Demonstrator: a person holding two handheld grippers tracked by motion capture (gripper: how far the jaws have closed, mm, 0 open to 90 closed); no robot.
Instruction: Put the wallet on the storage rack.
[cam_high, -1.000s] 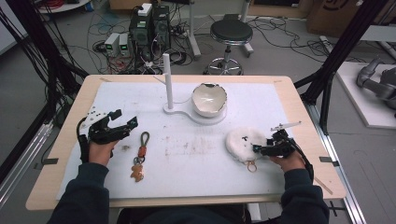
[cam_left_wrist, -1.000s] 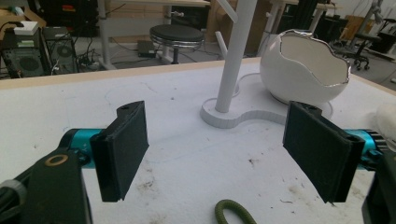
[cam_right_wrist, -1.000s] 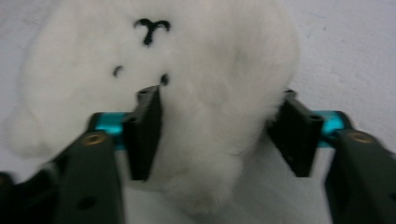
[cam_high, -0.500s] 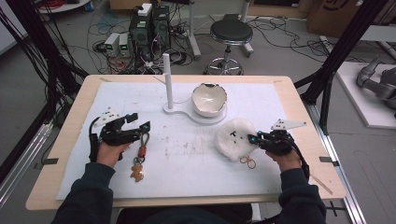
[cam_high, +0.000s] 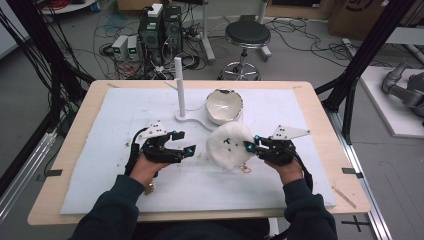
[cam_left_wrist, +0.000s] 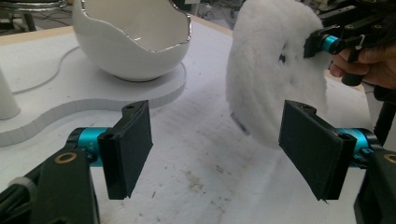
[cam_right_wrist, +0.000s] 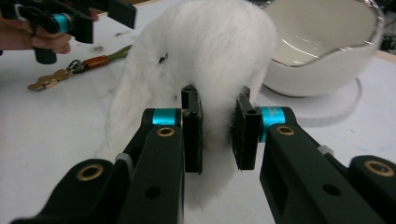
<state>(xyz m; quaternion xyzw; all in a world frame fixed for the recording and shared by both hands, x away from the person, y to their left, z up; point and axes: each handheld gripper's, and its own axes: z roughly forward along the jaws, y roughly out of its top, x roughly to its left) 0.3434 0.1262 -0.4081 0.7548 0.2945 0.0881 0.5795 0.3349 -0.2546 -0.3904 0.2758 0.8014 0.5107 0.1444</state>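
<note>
A white fluffy plush with a metal ring hanging under it is held upright above the mat's middle. My right gripper is shut on its right edge; in the right gripper view both jaws pinch the plush around my right gripper's middle. My left gripper stands open just left of the plush, apart from it. In the left gripper view the plush hangs ahead of the wide gap of my left gripper, nearer the right jaw.
A white bowl sits on a flat white stand with an upright post behind the plush. A brown strap keychain lies on the white mat by the left hand. Cables and equipment lie beyond the table.
My right gripper has lifted the plush off the mat and carried it left toward the middle. My left gripper has moved right, past the strap keychain, toward the plush.
</note>
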